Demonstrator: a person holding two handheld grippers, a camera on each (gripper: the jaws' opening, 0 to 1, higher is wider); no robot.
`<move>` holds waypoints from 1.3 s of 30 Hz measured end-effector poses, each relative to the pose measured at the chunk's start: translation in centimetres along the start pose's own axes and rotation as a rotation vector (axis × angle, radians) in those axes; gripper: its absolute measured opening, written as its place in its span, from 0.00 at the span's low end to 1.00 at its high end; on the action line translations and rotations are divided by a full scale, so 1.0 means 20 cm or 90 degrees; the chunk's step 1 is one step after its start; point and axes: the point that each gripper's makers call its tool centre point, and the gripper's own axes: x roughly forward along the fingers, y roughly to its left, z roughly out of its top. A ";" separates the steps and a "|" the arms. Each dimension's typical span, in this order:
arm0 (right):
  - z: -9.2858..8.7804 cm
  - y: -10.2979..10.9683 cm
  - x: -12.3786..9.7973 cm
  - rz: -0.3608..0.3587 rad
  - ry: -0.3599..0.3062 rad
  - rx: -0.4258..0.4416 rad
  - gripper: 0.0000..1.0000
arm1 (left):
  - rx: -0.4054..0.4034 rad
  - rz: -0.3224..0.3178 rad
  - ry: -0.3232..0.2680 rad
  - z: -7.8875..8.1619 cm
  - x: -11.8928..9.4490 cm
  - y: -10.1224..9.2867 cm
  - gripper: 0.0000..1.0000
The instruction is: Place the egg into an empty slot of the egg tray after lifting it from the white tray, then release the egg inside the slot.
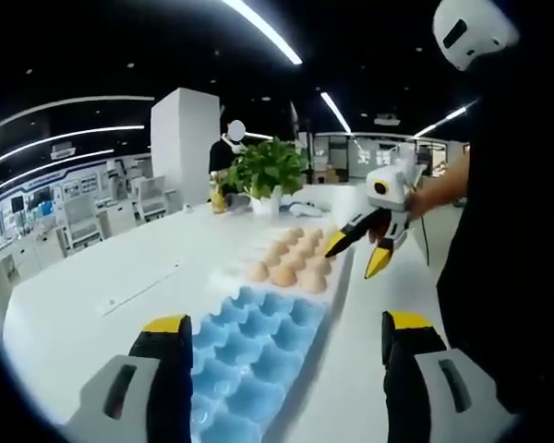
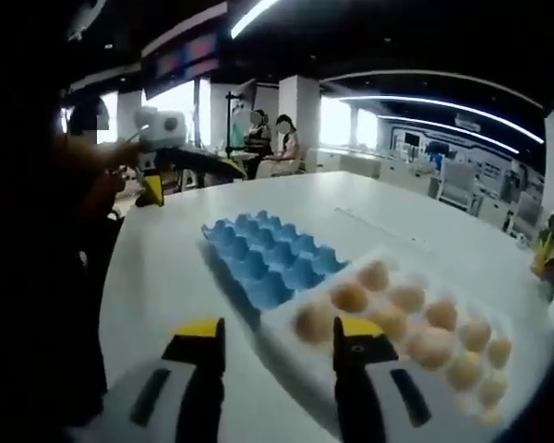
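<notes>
1. White desk (image 1: 102,277) carrying two trays end to end: blue egg tray (image 1: 249,355), every visible slot empty, and white tray (image 2: 512,323) loaded with brown eggs (image 2: 415,323).
2. In the left gripper view, blue egg tray nearest the camera, white tray just beyond it and apparently touching; potted green plant (image 1: 270,171) past the far end of the trays.
3. Left claw (image 1: 282,337) released, jaws spread wide above the near end of the blue egg tray, nothing held between the yellow tips.
4. Right claw (image 2: 277,337) likewise released and empty, poised over the near corner of the white tray, with the nearest egg (image 2: 314,323) seen between the jaws; contact with the egg not evident.
5. Same right claw seen from the left gripper view (image 1: 360,251), hovering at the right edge of the white tray, held by a person's hand (image 1: 425,196).
6. Progress, as judged: early stage. No egg grasped, none lifted, none seated in the blue egg tray.
7. Remaining, as judged: closing on one egg, lifting it off the white tray, carrying it across to an empty blue slot, lowering it in, and letting go.
</notes>
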 end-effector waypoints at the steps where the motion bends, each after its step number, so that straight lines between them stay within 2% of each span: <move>1: 0.01 -0.01 0.01 -0.006 -0.002 0.001 0.42 | -0.002 0.003 -0.001 0.00 0.00 0.00 0.85; 5: 0.03 -0.03 0.03 -0.022 -0.010 0.011 0.39 | -0.004 0.006 -0.005 0.01 -0.01 0.01 0.85; 10: 0.00 -0.04 0.05 -0.032 0.013 -0.011 0.33 | -0.002 0.007 -0.008 0.01 -0.01 0.01 0.85; 23: -0.04 -0.11 0.06 -0.062 0.036 0.004 0.32 | -0.005 0.004 -0.006 0.00 0.00 0.02 0.83; 39: -0.04 -0.16 0.13 -0.074 0.062 -0.028 0.26 | -0.005 0.008 -0.010 0.00 -0.01 0.02 0.81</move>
